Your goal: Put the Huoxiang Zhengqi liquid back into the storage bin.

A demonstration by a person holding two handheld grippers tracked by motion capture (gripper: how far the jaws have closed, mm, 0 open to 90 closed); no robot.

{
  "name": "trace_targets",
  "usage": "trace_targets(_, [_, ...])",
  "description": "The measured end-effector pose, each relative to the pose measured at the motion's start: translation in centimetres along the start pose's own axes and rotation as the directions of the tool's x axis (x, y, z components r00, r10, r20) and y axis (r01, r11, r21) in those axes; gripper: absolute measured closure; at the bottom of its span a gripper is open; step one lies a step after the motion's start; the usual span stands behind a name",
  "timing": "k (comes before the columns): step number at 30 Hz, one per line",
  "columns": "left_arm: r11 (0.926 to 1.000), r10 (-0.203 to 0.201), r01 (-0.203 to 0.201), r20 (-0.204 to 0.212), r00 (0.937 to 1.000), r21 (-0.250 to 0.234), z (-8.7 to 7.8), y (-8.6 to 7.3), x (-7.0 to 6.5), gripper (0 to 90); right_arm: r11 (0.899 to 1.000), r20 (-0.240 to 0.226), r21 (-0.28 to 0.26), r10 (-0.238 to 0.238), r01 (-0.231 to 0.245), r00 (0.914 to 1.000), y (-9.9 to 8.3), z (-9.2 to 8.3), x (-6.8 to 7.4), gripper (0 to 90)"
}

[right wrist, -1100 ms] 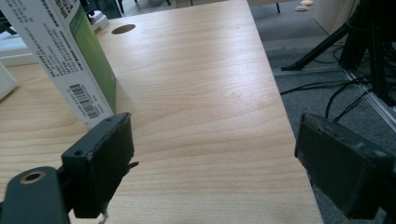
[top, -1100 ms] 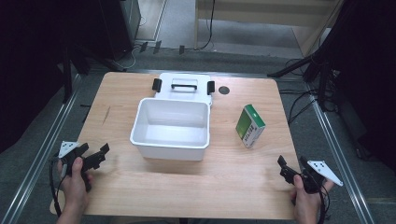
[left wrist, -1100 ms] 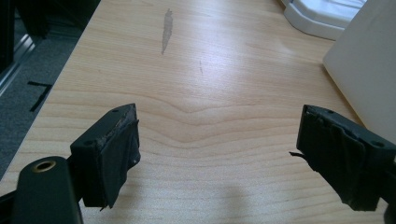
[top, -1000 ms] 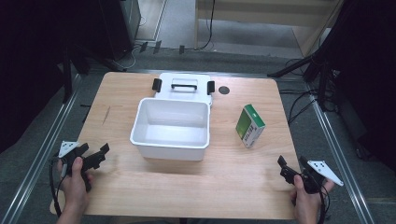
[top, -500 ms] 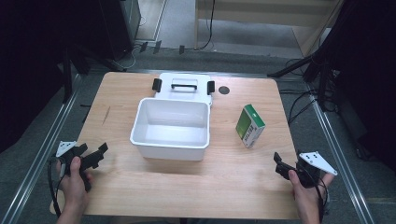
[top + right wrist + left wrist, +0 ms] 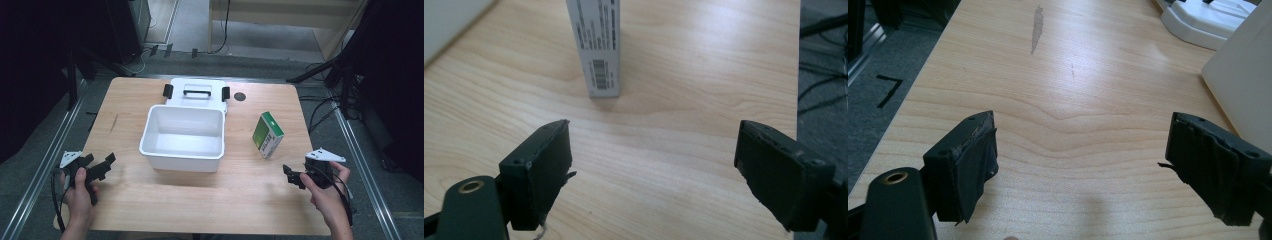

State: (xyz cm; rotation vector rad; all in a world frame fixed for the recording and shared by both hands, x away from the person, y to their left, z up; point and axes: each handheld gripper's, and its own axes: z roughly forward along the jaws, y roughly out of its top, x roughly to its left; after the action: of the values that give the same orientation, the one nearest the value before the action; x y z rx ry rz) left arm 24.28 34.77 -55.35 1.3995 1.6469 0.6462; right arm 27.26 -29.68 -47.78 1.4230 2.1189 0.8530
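Table (image 6: 150, 210) edges frame the high view: the left gripper (image 6: 102, 167) sits near the front left corner, the right gripper (image 6: 292, 176) near the front right edge, with bare wood between them and the white bin (image 6: 182, 135). The green box (image 6: 267, 135) stands upright just beyond the right gripper, which has lifted and edged toward it since earlier.

Left gripper view: jaws wide apart, empty, over clear wood.

Right gripper view: jaws empty, wide, just been closing slightly; the box (image 6: 596, 50) stands ahead.

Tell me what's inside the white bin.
The white bin looks empty: its bare white floor and far walls show. Its near wall hides the strip of floor right behind it.
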Motion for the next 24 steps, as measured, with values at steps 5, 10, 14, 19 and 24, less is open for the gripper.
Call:
trace_targets(5, [1.0,-0.002,0.002,0.006,1.0,-0.002,0.0,0.0,0.0,14.4,0.991,-0.019,0.134,-0.015,0.017,0.9997,1.6,0.5,0.1,17.1])
trace_targets(10, [1.0,-0.002,0.002,0.008,1.0,0.0,0.0,0.0,0.1,14.4,0.967,-0.031,0.242,-0.072,0.077,0.9969,3.0,1.0,0.6,18.4])
trace_targets(14, [1.0,-0.002,0.002,0.009,1.0,0.001,0.0,0.0,0.1,14.4,0.945,-0.048,0.31,-0.093,0.104,0.9945,4.3,1.1,1.2,17.6])
trace_targets(19, [1.0,-0.004,0.004,0.013,0.9999,0.004,0.0,0.0,0.1,14.4,0.932,-0.043,0.35,-0.084,0.094,0.9955,5.9,1.0,1.5,15.5])
trace_targets(24, [0.9999,-0.012,0.012,0.011,0.9999,0.008,0.1,0.0,0.2,14.4,0.911,-0.077,0.402,-0.066,0.092,0.9948,8.0,0.9,1.9,14.7])
